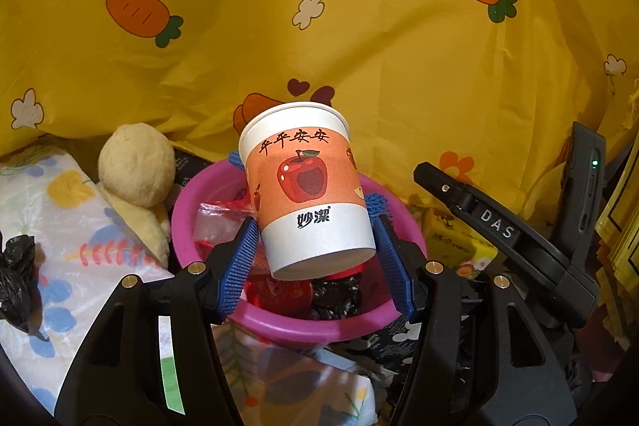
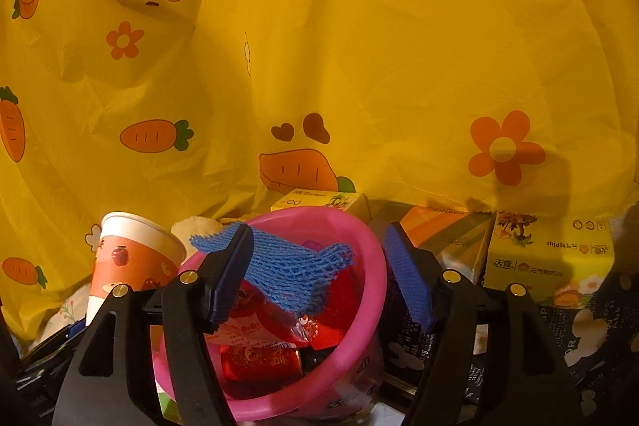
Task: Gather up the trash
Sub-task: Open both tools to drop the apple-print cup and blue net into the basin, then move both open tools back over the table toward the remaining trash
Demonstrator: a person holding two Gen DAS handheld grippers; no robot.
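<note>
My left gripper point(image 1: 315, 246) is shut on a paper cup point(image 1: 307, 186) with an apple print, held tilted above the pink basin point(image 1: 279, 326). The basin holds red wrappers point(image 1: 279, 292) and dark scraps. In the right wrist view the basin point(image 2: 359, 306) lies between my right gripper's fingers. The right gripper point(image 2: 319, 278) is open; a piece of blue foam net point(image 2: 295, 266) hangs from its left finger over the basin. The cup point(image 2: 131, 254) shows at the left of that view.
A yellow carrot-print cloth point(image 1: 319, 26) fills the background. A plush toy point(image 1: 135, 166) and floral plastic bag point(image 1: 60, 226) lie left of the basin. Yellow tissue packs point(image 2: 547, 258) and an orange box point(image 2: 447, 230) stand right of it. The right gripper's body point(image 1: 499, 226) shows at right.
</note>
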